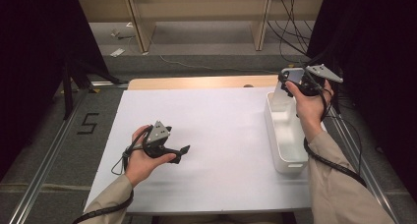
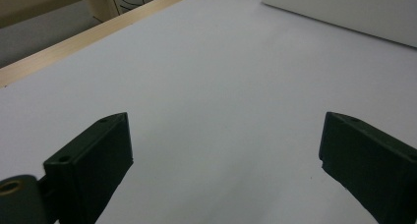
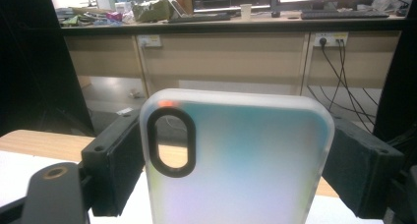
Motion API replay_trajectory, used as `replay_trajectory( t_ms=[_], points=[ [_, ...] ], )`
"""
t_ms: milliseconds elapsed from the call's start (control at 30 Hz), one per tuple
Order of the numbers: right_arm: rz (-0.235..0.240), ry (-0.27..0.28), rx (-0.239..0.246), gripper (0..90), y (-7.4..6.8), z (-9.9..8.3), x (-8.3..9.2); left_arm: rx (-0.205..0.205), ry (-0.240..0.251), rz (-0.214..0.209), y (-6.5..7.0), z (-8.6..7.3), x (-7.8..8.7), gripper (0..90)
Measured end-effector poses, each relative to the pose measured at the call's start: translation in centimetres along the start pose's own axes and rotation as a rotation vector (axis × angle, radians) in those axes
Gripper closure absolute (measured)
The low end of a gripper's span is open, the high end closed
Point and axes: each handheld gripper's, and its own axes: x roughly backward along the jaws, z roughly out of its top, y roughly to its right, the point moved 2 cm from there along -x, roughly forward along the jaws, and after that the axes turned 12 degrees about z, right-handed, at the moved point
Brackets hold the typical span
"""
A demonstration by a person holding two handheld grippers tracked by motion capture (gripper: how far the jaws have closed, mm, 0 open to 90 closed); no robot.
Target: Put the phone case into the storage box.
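Table (image 1: 206, 135) under a white sheet; wood strip bare along the far edge. White rectangular bin (image 1: 285, 135) stands lengthwise along the right edge, apparently nothing in it. Right gripper (image 1: 295, 81) is raised over the bin's far end, near the far right corner, jaws clamped on the long sides of a translucent phone case (image 3: 236, 160); case upright, camera cutout (image 3: 171, 141) uppermost, clear of the bin as far as the high view tells. Left gripper (image 1: 184, 150) hangs low over the near-left part of the sheet, jaws apart, nothing between them. Step in hand, by my reading: case carried at the bin, either to be dropped in or just lifted out. Next move calls for keeping the hold until the case is placed.
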Motion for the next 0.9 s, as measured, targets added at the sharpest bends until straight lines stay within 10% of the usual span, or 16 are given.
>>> replay_trajectory(
  t_ms=[900],
  points=[
    [-0.013, -0.019, 0.004, 18.0, 0.44, -0.48, -0.91, 0.000, 0.000, 0.001, 0.01, 0.01, 0.00, 5.1]
  ],
)
